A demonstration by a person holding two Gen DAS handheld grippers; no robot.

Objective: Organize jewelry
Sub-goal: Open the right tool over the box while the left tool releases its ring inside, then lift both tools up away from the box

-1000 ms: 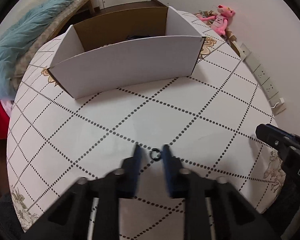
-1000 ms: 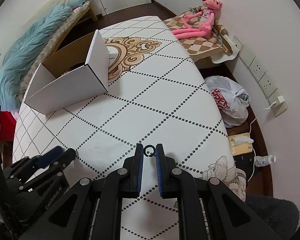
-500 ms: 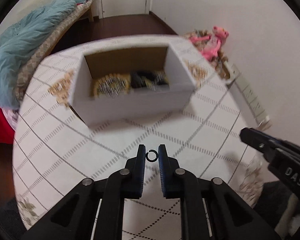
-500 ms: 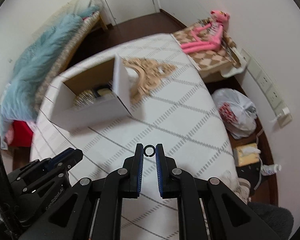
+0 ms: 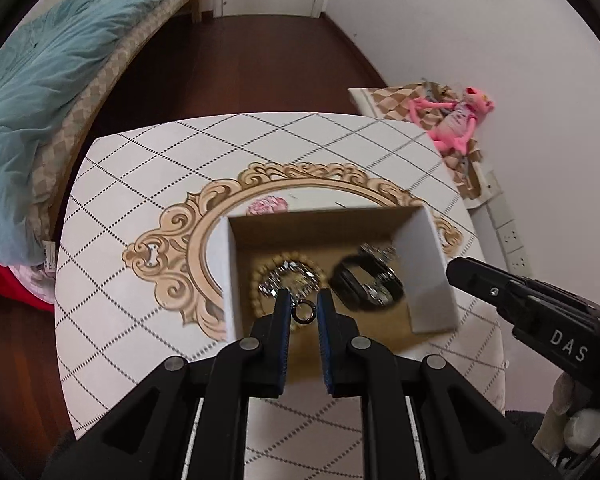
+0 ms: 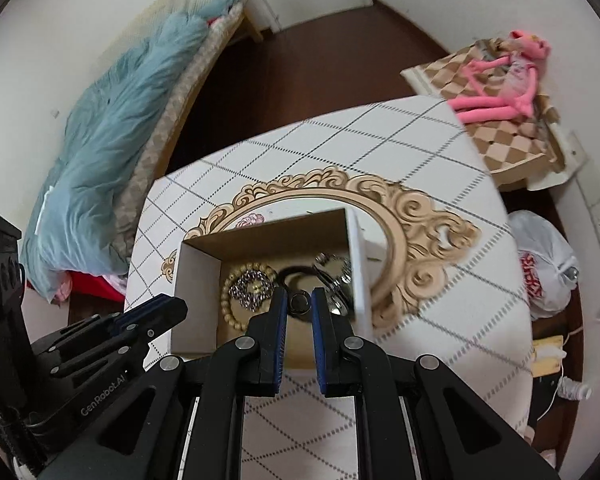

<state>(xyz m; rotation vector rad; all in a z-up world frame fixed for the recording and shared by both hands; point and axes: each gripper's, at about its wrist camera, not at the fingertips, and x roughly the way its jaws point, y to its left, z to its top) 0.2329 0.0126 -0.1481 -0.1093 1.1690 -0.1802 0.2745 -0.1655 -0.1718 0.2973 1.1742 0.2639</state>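
Each gripper's fingers pinched a tiny ring: left ring, right ring, above the box. Rings looked light, hard, slippery; edges gave the best hold.

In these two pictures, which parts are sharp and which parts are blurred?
Left wrist view: the left tool and its small dark metal ring are sharp; the white cardboard box and the jewelry inside are smeared. Right wrist view: the right tool is sharp; the white diamond-patterned table is blurred.
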